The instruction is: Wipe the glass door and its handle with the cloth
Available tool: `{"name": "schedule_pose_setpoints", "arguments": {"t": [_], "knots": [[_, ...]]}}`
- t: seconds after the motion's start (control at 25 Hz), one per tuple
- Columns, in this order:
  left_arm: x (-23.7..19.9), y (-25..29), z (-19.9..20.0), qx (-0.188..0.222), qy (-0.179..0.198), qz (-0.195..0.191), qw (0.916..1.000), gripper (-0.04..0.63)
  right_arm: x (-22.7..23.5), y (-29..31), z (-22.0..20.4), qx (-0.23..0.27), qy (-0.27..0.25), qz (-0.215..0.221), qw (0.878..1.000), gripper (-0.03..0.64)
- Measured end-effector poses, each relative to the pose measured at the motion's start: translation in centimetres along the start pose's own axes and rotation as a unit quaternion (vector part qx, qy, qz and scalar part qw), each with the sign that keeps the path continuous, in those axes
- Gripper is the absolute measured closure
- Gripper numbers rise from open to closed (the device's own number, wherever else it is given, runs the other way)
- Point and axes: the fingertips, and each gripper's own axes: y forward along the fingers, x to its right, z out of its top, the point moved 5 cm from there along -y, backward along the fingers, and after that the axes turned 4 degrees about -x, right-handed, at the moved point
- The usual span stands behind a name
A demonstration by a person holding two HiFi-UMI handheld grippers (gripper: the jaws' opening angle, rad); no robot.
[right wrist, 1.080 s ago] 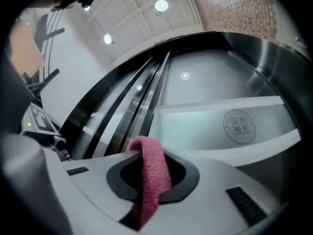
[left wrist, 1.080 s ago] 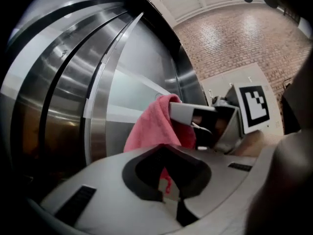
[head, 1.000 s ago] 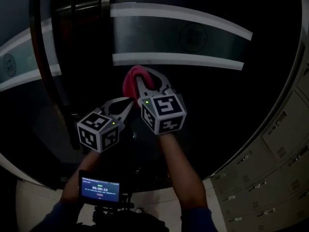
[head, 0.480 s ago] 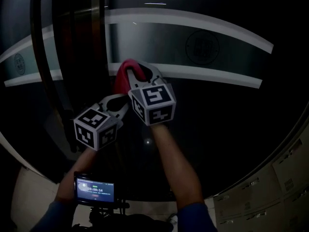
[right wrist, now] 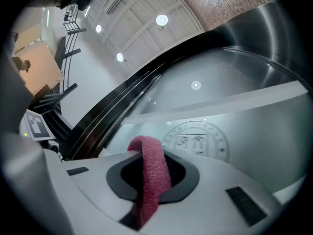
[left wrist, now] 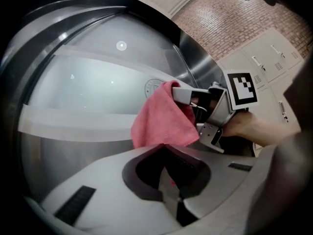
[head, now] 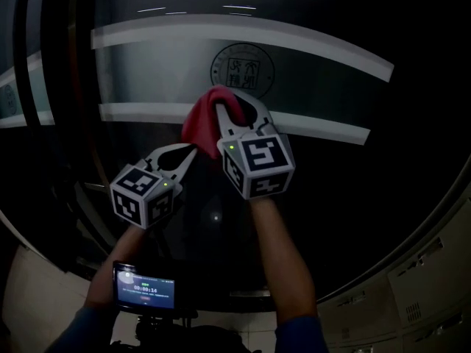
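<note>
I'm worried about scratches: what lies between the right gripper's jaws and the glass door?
The pink cloth, clamped in the right gripper and bulging past its tips toward the glass door. The right gripper view shows it.

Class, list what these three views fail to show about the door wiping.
- The door handle: no view shows it clearly; the head view's left side is too dark.
- Whether the cloth touches the glass door: in the head view the cloth itself and the right gripper hide the contact.
- The round seal: print too blurred in the right gripper view.
- The screen: text too small in the head view.
</note>
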Motion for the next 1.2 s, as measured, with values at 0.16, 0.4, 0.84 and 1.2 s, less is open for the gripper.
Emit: {"name": "schedule_pose_setpoints", "arguments": {"t": [0.16, 0.4, 0.84, 1.2], "knots": [[3.7, 3.3, -0.6, 0.005, -0.024, -0.024, 0.9994, 0.584, 6.2, -6.4, -1.4, -0.022, -0.033, -0.051, 0.998, 0.589], [8.0, 7.0, -2.2, -0.008, -0.037, -0.040, 0.9985, 0.584, 15.6, -14.8, -3.5, -0.058, -0.036, -0.133, 0.989, 0.589], [9.6, 9.3, -3.5, -0.022, -0.042, -0.030, 0.9984, 0.584, 19.8, -18.6, -5.2, -0.066, -0.040, -0.172, 0.982, 0.589], [4.2, 3.2, -7.0, -0.027, -0.043, 0.041, 0.9979, 0.584, 3.4, -10.7, -7.0, -0.031, -0.038, -0.015, 0.999, 0.589]]}}
